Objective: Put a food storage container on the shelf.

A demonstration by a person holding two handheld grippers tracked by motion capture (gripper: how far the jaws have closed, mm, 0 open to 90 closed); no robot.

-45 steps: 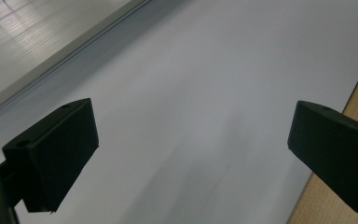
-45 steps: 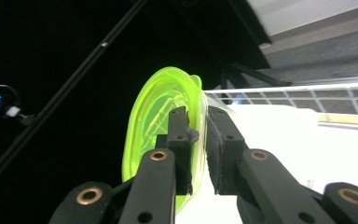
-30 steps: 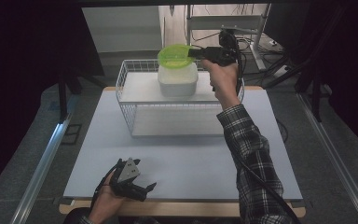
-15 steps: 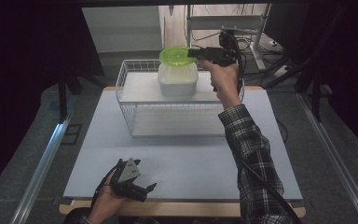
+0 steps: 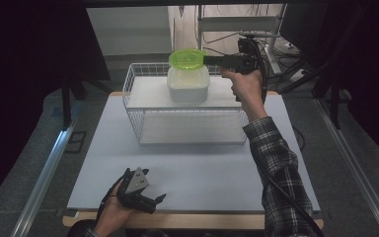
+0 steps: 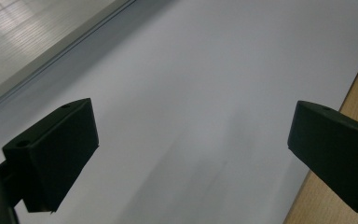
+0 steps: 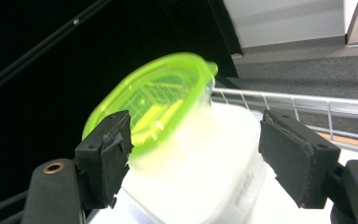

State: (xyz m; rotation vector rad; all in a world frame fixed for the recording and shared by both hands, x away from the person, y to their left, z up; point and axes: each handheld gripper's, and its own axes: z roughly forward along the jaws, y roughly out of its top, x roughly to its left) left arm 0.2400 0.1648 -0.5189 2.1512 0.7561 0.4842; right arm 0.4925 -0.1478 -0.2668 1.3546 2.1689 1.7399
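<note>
Little had shifted over the last second: the green lid (image 5: 188, 59) sat in nearly the same spot above the white container (image 5: 188, 84), having drifted only slightly toward the far side of the wire basket (image 5: 134, 97); the right hand-held gripper (image 5: 212, 59) stayed raised beside it, and the left hand-held gripper (image 5: 150, 196) kept its place low at the near edge of the counter (image 5: 103, 148).

From the right gripper view, the lid (image 7: 156, 100) lay tilted on top of the container (image 7: 200, 168); the jaws of the right hand-held gripper (image 7: 196, 158) stood wide apart, the left pad at the lid's near rim, though whether it touched could not be told; nothing was clamped between them.

From the left gripper view, the left hand-held gripper (image 6: 191, 154) was spread wide over bare white counter (image 6: 205, 70), holding nothing; a strip of wooden edge (image 6: 349, 98) showed along one side.
</note>
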